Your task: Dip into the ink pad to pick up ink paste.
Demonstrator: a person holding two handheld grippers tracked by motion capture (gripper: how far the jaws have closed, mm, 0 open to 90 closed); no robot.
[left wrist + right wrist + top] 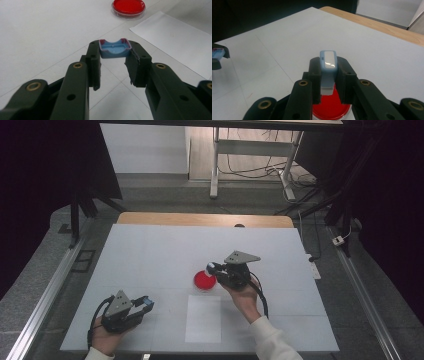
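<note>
The stamp (328, 72), pale blue with a white top, is sitting upright between the jaws of the right gripper (328, 75), which are clamping it just over the red dish (204, 280) near the middle of the white table (150, 255). The left gripper (115, 65), well apart at the near left, is gripping the blue cap (115, 48) at its tips, hollow side showing. A white sheet (203, 318) is lying just in front of the dish, between the two hands.
</note>
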